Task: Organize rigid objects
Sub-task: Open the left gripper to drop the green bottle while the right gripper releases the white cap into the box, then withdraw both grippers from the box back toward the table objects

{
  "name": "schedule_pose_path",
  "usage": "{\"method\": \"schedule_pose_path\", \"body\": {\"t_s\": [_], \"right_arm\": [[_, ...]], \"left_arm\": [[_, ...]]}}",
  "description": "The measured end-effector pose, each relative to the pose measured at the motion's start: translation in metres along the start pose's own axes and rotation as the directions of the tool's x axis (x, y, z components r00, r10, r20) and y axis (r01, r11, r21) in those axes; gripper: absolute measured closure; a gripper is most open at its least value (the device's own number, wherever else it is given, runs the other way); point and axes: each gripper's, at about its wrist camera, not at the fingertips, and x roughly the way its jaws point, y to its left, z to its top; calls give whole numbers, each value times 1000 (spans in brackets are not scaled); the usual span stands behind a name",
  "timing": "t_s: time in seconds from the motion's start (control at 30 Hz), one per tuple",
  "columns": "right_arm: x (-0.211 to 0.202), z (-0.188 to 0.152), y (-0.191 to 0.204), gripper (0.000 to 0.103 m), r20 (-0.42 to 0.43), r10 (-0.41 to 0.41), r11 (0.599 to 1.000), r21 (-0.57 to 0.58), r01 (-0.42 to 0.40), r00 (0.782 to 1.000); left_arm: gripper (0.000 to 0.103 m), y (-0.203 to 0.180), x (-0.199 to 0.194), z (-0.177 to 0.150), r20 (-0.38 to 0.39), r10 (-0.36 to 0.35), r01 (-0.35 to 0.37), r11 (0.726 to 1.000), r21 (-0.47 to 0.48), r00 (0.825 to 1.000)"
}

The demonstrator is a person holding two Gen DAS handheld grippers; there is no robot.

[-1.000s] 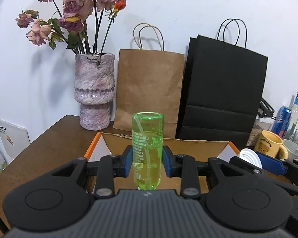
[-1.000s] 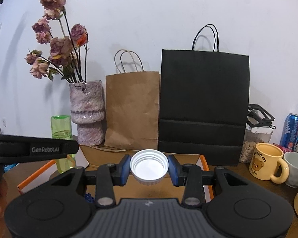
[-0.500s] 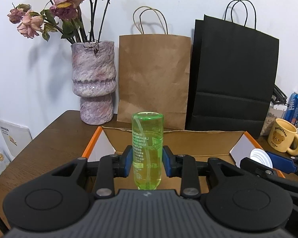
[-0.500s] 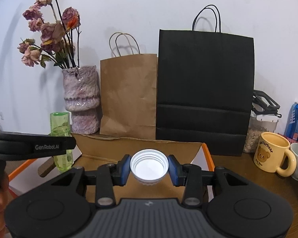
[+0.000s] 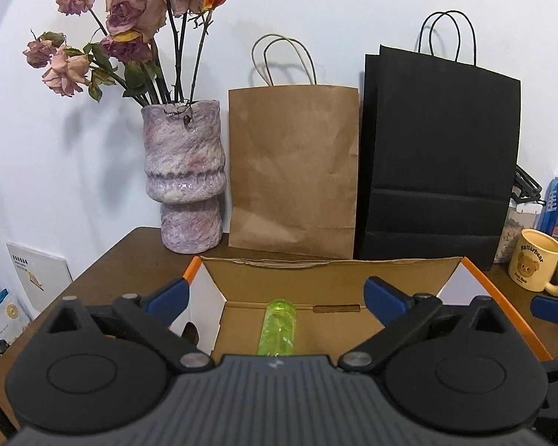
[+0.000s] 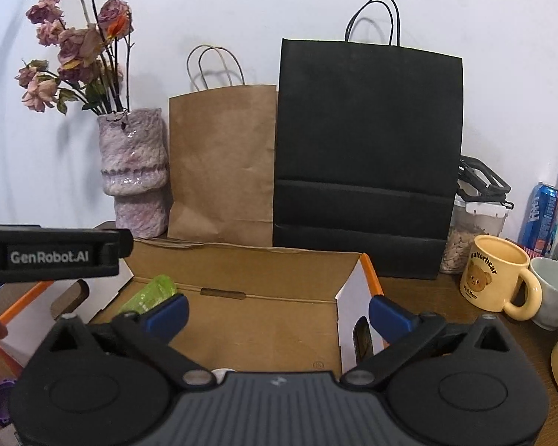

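L gripper (image 5: 277, 293): jaws spread wide, just been opening; nothing pressed betw. the blue pads, holds nothing.
R gripper (image 6: 279, 310): jaws also wide apart, just been opening; pads grip nothing.
Green bottle (image 5: 278, 327): lies on its side on the floor of the cardboard box, lengthwise away from the L camera, under the gap betw. the L pads, touching neither. In the R view it sits at the box's left side, partly behind the R gripper's left pad.
White cap (image 6: 221, 372): only a small white sliver shows at the top edge of the R gripper's body, low in the box; can't tell how it lies.
Cardboard box (image 5: 327, 271): open, brown inside, orange-edged flaps w/ white faces folded out to each side; stands on the table, in front of the bags.
Table (image 5: 104, 275): dark brown wood.
Vase (image 5: 184, 174): mottled pink-purple, dried roses in it, back left by the wall.
Brown paper bag (image 5: 292, 163): upright against the wall, just beside the vase.
Black paper bag (image 5: 439, 156): upright, right of the brown one, touching or nearly so.
Yellow bear mug (image 6: 496, 271): on the table right of the box, a grey-white cup just beside it.
Blue can (image 6: 543, 215): far right, behind the mugs.
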Motion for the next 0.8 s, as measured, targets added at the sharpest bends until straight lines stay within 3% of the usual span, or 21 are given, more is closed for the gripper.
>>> {"method": "schedule_pose_path", "body": {"t_s": [0.8], "right_arm": [[-23, 5, 2, 0, 22, 10, 1000, -10, -10, 1000]], "left_arm": [[0, 7, -17, 0, -8, 3, -3, 1000, -5, 1000]]}}
